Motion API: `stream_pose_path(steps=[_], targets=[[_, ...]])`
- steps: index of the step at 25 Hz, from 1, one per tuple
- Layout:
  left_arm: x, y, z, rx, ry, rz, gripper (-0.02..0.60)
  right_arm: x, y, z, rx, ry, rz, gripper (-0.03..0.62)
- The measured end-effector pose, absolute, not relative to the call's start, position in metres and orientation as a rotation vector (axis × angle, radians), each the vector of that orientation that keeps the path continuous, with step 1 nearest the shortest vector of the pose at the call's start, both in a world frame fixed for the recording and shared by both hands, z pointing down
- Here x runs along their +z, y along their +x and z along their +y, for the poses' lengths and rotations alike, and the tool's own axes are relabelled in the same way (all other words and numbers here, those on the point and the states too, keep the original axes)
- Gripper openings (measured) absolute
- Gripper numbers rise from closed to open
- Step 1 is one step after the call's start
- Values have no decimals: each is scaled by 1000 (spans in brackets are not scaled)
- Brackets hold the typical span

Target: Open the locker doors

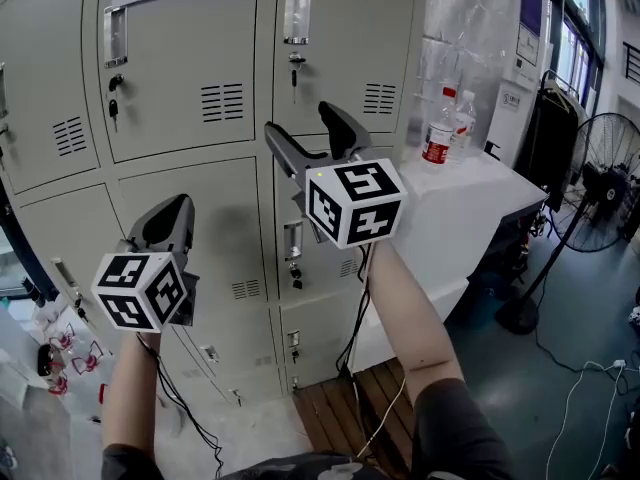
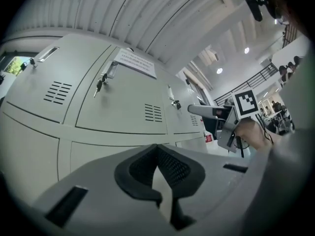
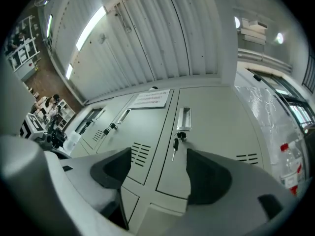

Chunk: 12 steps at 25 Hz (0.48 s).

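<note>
A bank of grey lockers (image 1: 180, 78) fills the wall ahead, and every door I see is closed. My right gripper (image 1: 297, 118) is raised in front of the right column with its jaws spread and empty. In the right gripper view the right gripper (image 3: 157, 171) frames the upper right door (image 3: 211, 127), its recessed handle (image 3: 184, 118) and a hanging key (image 3: 175, 142), a short way off. My left gripper (image 1: 178, 206) is lower, before the middle-row door (image 1: 200, 228), clear of it. Its pads (image 2: 170, 168) meet at the tips with nothing held.
A white cabinet (image 1: 470, 198) stands right of the lockers with bottles (image 1: 437, 133) on top. A floor fan (image 1: 600, 183) and cables (image 1: 590, 378) lie further right. A wooden pallet (image 1: 350, 398) is at the lockers' foot. Keys hang in other doors (image 1: 112, 108).
</note>
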<state>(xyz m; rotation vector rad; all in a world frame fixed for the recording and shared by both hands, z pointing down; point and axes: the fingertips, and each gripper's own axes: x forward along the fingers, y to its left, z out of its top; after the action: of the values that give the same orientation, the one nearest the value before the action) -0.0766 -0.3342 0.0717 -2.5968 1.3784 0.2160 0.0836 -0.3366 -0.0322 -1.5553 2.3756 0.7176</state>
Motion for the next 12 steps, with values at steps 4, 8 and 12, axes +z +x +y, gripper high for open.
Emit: stream_pose_path(steps=[4,8,12], targets=[[44,-73,-336,195,-2518,1374,8,-70,95,-340,746,-1513,2340,334],[24,-72,-342,175,-2451,1386,8,-105,108,-350,676,-1439,2356,334],[9,-71,-348,179,-2403,1407,8,-129,101,-363,769,-1471,2410,334]])
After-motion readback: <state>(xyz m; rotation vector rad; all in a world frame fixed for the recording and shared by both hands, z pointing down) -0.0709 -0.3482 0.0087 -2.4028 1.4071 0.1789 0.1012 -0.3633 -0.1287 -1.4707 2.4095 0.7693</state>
